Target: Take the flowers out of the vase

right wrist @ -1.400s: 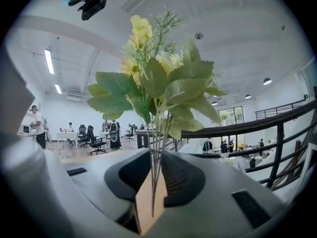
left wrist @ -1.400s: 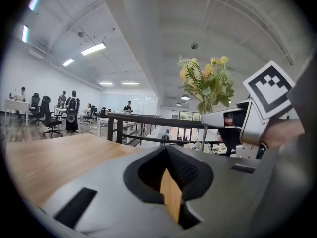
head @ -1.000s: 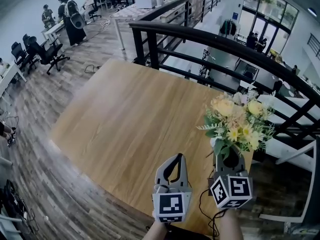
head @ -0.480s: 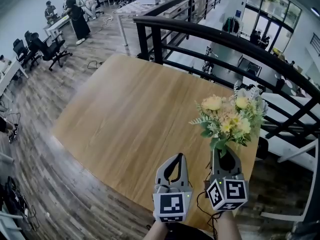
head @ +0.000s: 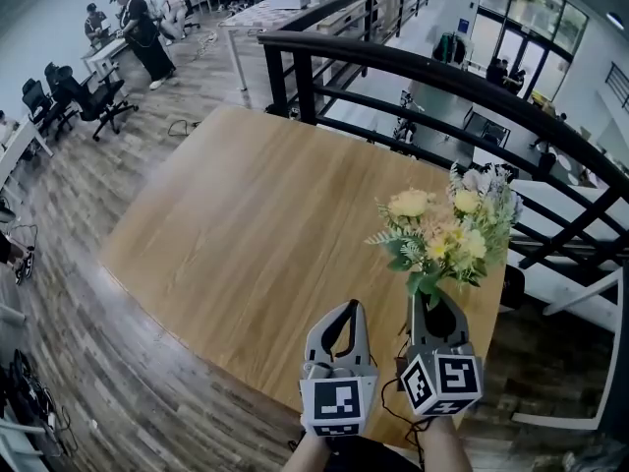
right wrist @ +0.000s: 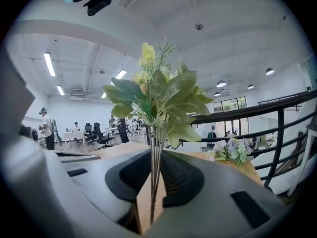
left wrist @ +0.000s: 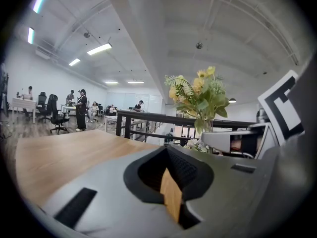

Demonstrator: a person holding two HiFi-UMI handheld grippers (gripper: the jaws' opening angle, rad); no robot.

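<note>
Flowers [head: 442,239]: yellow and cream blooms, green leaves, thin straight stems [right wrist: 154,177] bunched together. Right gripper [head: 433,301] clamps stems, its jaws just been closing. Bunch upright over near right corner of wood-grain table [head: 236,224]. Left gripper [head: 350,308]: jaws together, nothing between. Small lilac bunch [right wrist: 229,149] behind on table, base hidden, container not discernible.
</note>
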